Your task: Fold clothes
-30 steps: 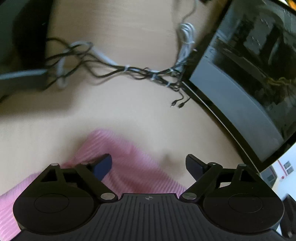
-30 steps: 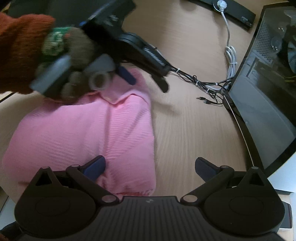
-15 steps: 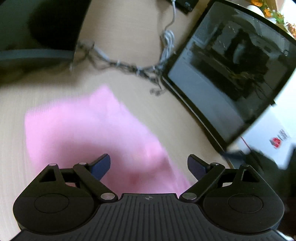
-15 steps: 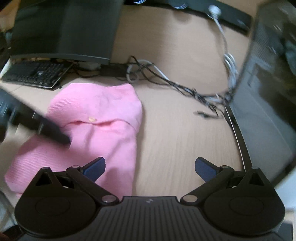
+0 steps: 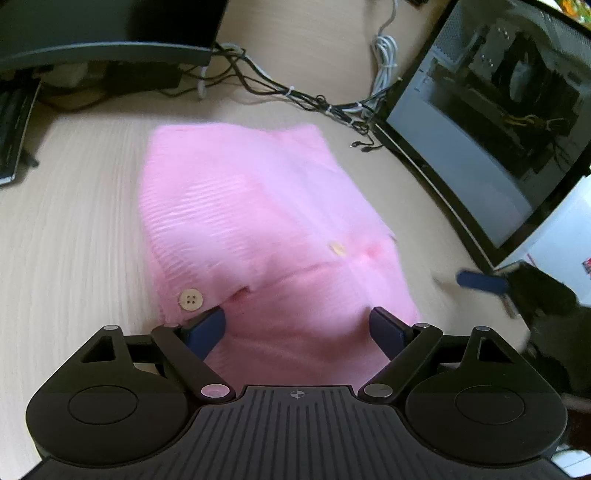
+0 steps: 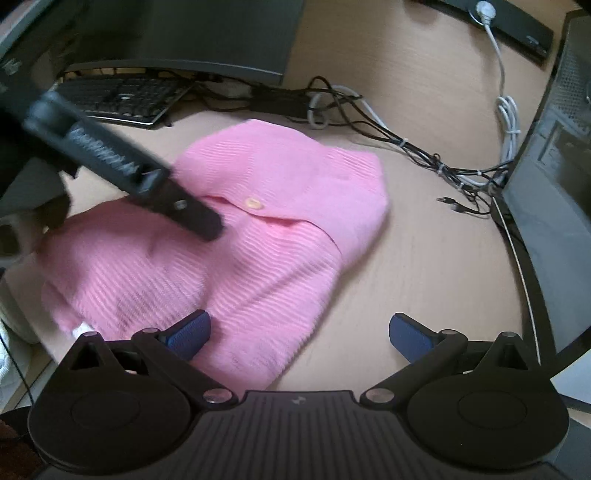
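A black keyboard (image 6: 118, 99) sits at the far left of the wooden desk (image 6: 424, 266), half hidden under a dark monitor (image 6: 192, 33) and partly blocked by the blurred left gripper (image 5: 297, 328), whose jaws are spread wide and empty. The folded pink knit cardigan (image 6: 266, 229) lies mid-desk, its near edge cut off behind both grippers. Right of it, tangled cables (image 6: 424, 155) run to a glass-sided computer case (image 5: 498, 122); the right gripper (image 6: 299, 332) hangs wide open, empty.
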Action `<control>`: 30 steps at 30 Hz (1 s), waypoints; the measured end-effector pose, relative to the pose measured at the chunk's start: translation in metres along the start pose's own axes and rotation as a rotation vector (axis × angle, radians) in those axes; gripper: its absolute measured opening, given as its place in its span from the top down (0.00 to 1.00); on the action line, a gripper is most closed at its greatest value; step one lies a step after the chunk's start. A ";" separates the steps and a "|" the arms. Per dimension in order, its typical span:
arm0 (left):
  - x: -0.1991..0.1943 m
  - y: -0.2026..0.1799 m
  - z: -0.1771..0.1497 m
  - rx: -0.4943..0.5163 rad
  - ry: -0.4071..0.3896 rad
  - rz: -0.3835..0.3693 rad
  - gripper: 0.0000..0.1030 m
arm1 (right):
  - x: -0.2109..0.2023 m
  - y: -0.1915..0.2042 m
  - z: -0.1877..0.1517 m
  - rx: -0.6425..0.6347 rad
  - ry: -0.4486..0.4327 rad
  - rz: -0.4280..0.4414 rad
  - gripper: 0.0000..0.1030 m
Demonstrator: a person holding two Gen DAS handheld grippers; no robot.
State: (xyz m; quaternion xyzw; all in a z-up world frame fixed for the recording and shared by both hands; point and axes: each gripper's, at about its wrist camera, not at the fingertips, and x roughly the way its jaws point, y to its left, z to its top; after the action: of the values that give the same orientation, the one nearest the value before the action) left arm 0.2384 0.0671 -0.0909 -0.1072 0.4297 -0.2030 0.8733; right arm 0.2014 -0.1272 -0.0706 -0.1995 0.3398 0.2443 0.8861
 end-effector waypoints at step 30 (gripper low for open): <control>-0.099 0.003 -0.076 0.072 -0.050 0.303 0.08 | -0.028 0.058 -0.013 -0.531 -0.109 0.305 0.31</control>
State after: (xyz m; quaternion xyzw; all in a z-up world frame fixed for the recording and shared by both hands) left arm 0.1242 0.1133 -0.0683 -0.0147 0.4116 -0.0815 0.9076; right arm 0.1436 -0.0959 -0.0705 -0.3576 0.2421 0.4648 0.7730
